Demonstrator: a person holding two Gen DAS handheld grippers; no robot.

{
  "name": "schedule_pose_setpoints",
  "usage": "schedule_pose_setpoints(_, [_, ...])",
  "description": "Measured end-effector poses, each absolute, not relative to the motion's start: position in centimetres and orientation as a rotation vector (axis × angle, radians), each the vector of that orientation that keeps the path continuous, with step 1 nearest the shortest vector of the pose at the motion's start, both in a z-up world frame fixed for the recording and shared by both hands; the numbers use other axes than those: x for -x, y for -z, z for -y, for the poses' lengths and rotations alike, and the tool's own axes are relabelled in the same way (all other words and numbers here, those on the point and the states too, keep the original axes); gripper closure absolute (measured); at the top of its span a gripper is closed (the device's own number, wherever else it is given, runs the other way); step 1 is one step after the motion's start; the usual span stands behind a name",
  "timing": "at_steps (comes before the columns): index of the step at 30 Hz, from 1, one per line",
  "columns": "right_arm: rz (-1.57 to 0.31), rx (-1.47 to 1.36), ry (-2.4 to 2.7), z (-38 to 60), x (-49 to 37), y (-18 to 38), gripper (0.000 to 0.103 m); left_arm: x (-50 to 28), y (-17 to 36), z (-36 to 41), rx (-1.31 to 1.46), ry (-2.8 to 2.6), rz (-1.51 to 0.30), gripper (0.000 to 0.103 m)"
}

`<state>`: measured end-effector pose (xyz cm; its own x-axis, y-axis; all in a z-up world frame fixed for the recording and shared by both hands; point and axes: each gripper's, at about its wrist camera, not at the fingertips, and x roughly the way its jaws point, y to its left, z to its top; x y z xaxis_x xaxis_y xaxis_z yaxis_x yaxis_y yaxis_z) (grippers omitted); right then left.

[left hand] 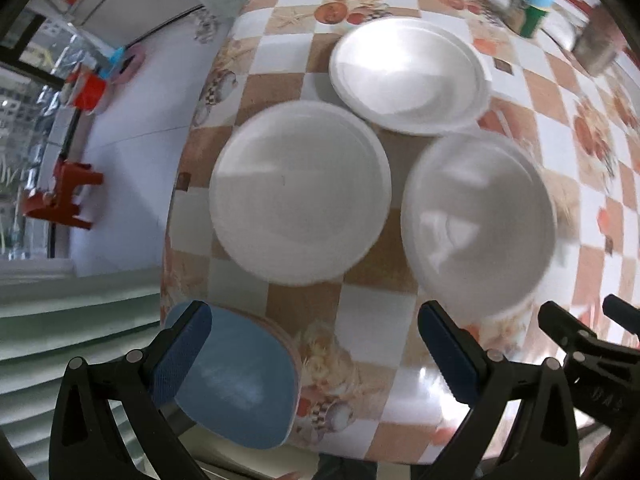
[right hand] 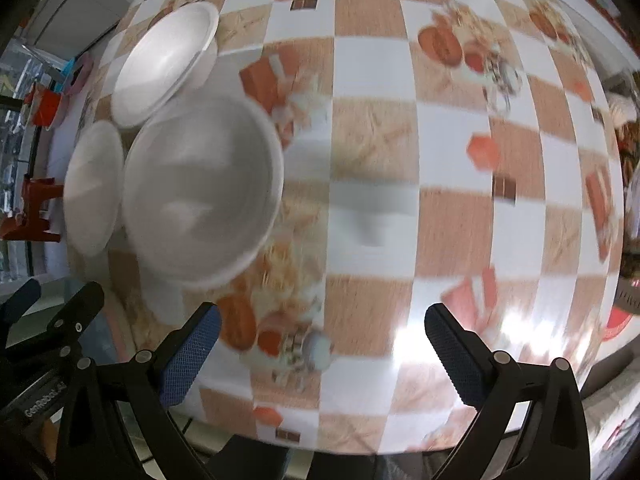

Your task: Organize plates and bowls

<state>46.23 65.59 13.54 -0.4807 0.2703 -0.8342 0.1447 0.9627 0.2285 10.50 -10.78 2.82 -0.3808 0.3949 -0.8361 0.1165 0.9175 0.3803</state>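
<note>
Three white dishes sit close together on the checkered tablecloth (left hand: 360, 300). In the left wrist view a flat plate (left hand: 300, 192) lies in the middle, a shallow plate (left hand: 408, 76) behind it, and a deep bowl (left hand: 478, 220) to the right. A blue plate (left hand: 240, 384) lies at the table's near left edge, under the left finger. My left gripper (left hand: 316, 356) is open and empty above the table edge. In the right wrist view the bowl (right hand: 204, 188), the flat plate (right hand: 94, 188) and the shallow plate (right hand: 164, 64) are at left. My right gripper (right hand: 322, 358) is open and empty.
A green-and-blue container (left hand: 532, 4) and a metal cup (left hand: 596, 48) stand at the table's far right. A red stool (left hand: 60, 196) and red bin (left hand: 90, 88) are on the floor left of the table. The right gripper's frame (left hand: 592, 348) shows beside my left one.
</note>
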Motion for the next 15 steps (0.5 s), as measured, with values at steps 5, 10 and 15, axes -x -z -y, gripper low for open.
schedule_pose_setpoints(5, [-2.065,-0.249,-0.165,-64.4,-48.5,-12.1,0.001,-12.0,-1.1,11.6,-0.452,-0.354,-1.917,0.000])
schedule_pose_setpoints(10, [-2.077,-0.224,-0.190,-62.8,-50.1,-10.4,0.001,-13.0,0.9,11.8,-0.551,-0.374,-1.894,0.000])
schedule_pose_setpoints(15, [-2.090,-0.226,-0.215,-60.6,-51.8,-9.1,0.001,-13.5,2.2,11.9,-0.604,-0.366,-1.899,0.001])
